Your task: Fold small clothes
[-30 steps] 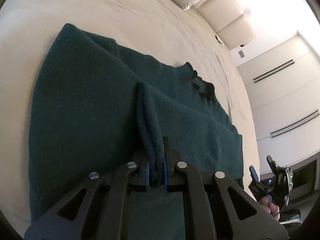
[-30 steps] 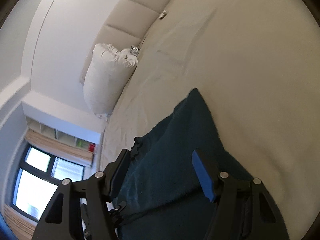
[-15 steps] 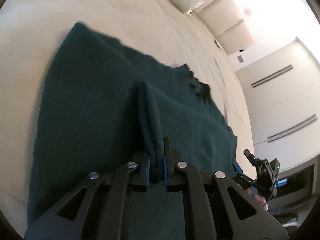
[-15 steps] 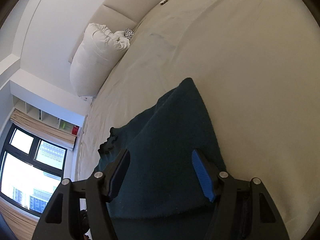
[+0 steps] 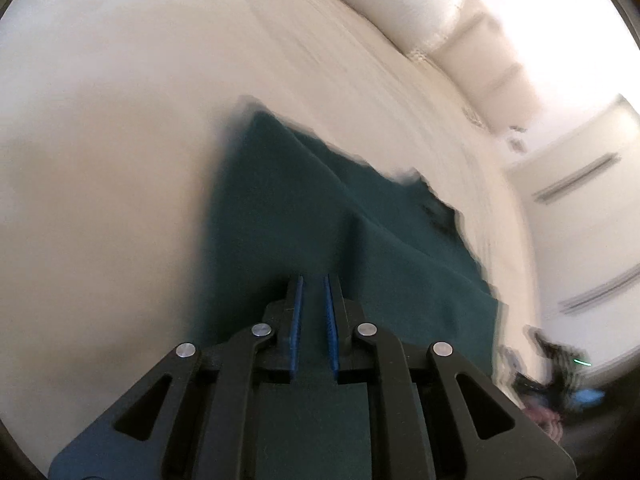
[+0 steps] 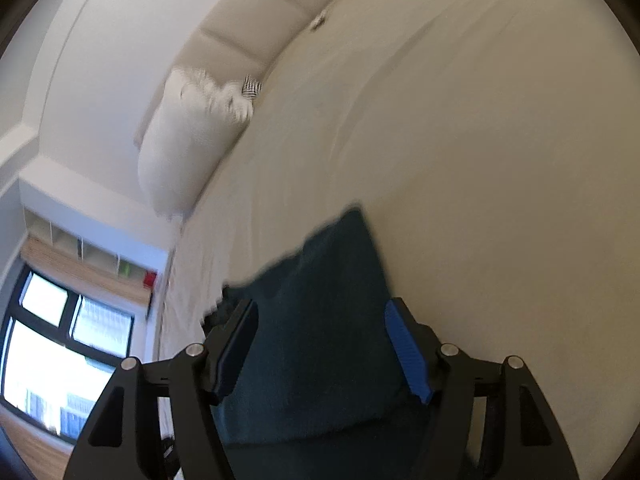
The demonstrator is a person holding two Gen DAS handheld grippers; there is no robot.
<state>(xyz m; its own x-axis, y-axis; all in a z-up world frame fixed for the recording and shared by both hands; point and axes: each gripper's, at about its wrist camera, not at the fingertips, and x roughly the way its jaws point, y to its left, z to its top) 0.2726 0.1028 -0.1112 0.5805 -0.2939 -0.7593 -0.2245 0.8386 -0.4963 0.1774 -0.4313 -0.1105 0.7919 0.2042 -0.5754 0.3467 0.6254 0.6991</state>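
A dark teal knitted garment lies spread on the cream bed sheet. My left gripper hovers over its near edge, jaws a narrow gap apart with nothing between the blue pads; the view is motion blurred. A raised ridge of cloth runs away from the fingertips. In the right wrist view the garment lies below my right gripper, which is wide open and empty above it. The right gripper also shows blurred at the lower right of the left wrist view.
A white pillow lies by the padded headboard. A window and wall shelves are at the left. White wardrobe doors stand past the bed.
My left gripper has let go of the pinched fold of cloth, opened slightly and pulled back, so the garment looks smaller. My right gripper stays open over the garment and has shifted a little.
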